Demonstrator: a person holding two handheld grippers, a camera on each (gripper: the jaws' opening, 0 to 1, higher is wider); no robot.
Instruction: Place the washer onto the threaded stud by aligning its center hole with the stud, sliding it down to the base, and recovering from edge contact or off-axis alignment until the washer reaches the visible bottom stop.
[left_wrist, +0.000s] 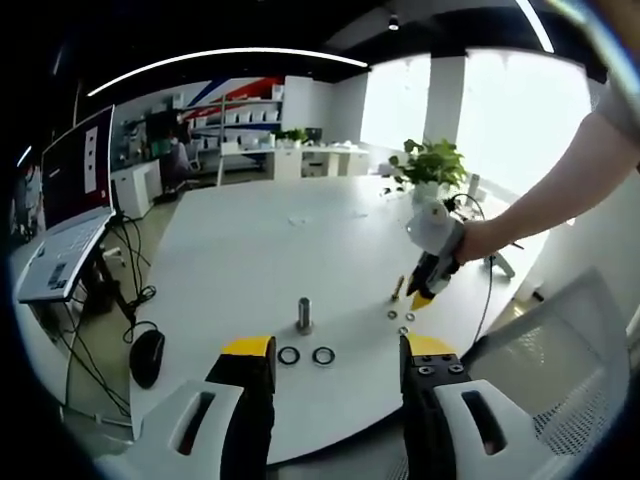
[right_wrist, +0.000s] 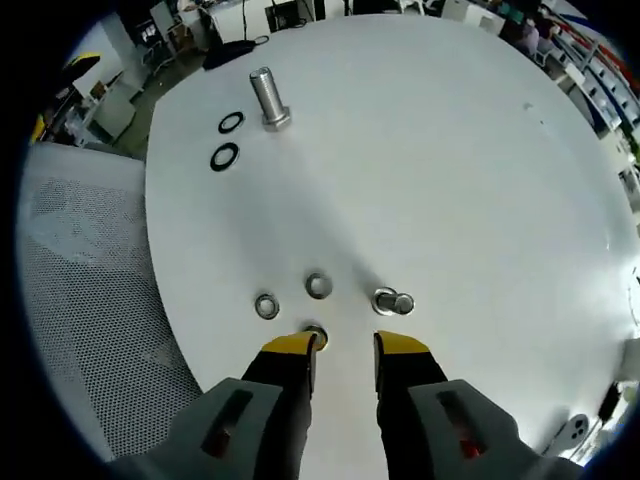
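Right gripper (right_wrist: 342, 352), its yellow-tipped jaws narrowly parted and holding nothing, hovers low over the white table (right_wrist: 450, 150) with a small silver washer (right_wrist: 314, 334) right at the tip of its left jaw, partly hidden by it. Two more silver washers (right_wrist: 292, 296) lie just beyond, and a small bolt (right_wrist: 393, 301) lies on its side beside them to the right. The threaded stud (right_wrist: 268, 97) stands upright well beyond, far-left of the jaws in the right gripper view, with two dark rings (right_wrist: 227, 140) beside its base. So the right hand is nearer the washers, and the carry would run far and left to a vertical axis. Left gripper (left_wrist: 336, 356), jaws wide and empty, faces the stud (left_wrist: 304, 314) from the near side, closer to it, the rings (left_wrist: 306, 355) lying between.
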